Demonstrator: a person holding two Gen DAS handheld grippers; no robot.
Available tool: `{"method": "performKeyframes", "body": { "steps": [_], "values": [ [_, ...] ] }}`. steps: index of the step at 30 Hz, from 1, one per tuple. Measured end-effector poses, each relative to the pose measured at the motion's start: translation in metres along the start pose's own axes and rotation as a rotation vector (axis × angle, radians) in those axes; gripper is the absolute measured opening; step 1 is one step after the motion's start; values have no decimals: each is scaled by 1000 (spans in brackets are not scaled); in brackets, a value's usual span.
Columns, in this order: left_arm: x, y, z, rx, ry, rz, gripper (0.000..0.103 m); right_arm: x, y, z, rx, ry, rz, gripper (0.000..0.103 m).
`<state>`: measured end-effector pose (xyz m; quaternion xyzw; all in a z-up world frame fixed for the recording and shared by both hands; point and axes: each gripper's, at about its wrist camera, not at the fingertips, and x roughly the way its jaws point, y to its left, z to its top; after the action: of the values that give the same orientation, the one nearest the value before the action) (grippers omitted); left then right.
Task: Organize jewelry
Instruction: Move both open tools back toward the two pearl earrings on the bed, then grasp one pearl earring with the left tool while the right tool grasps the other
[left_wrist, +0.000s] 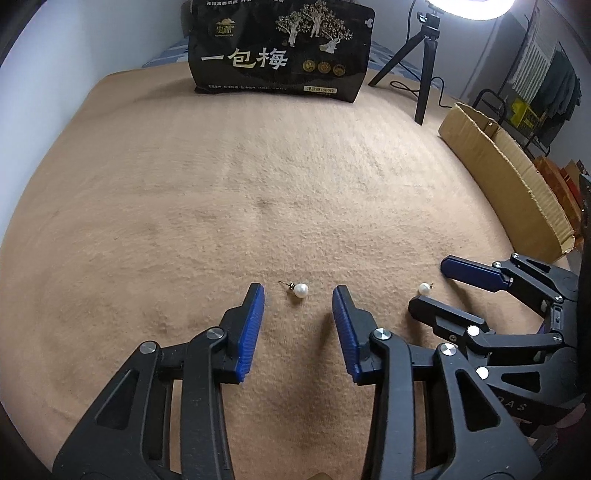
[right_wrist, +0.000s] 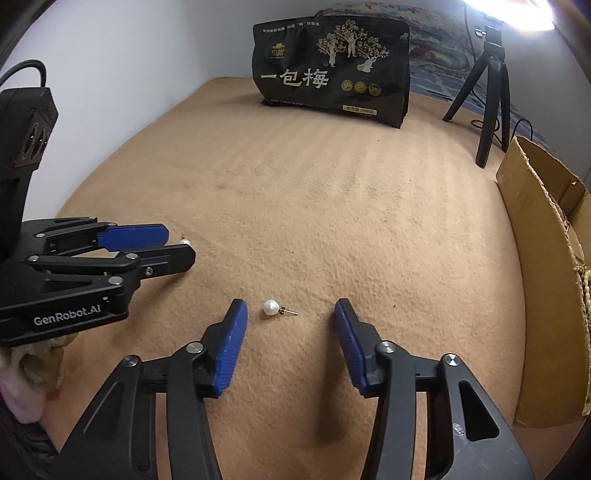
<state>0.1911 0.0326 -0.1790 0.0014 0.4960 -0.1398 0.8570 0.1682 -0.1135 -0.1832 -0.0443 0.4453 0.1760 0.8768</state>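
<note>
**Blue pads flank two pearl earrings on tan fleece**

Blue ribbed pads of the left gripper (left_wrist: 298, 295) stand apart, released, with a pearl stud earring (left_wrist: 297, 289) lying on the blanket between the fingertips, touching neither pad; its post points toward the left of the frame. At the lower right of the left wrist view, the right gripper (left_wrist: 428, 282) also stands released around the second pearl earring (left_wrist: 424, 287), which lies between its two fingers.

From the right wrist view, that second pearl earring (right_wrist: 270, 307) rests nearer the left pad than the right, its gold post pointing right, clear of both. The left gripper (right_wrist: 179, 245) shows at middle left, a bit of pearl peeking past its tips.

Nothing lies between the pads and the earrings on the tan blanket (left_wrist: 258, 184). Farther out, a black snack bag (left_wrist: 280, 48) stands upright at the top centre. A black tripod (left_wrist: 421, 62) stands at the upper right, and a cardboard box (left_wrist: 506, 173) runs along the blanket's right edge.
</note>
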Motion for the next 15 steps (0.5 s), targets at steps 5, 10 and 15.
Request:
{"method": "performKeyframes", "body": {
  "steps": [5, 10, 15],
  "values": [
    [5, -4, -1, 20, 0, 10, 31, 1, 0, 0, -5, 1, 9, 28],
    [7, -5, 0, 26, -3, 19, 17, 1, -3, 1, 8, 3, 32, 16],
    [7, -5, 0, 22, -6, 34, 8, -1, -2, 1, 6, 0, 33, 16]
  ]
}}
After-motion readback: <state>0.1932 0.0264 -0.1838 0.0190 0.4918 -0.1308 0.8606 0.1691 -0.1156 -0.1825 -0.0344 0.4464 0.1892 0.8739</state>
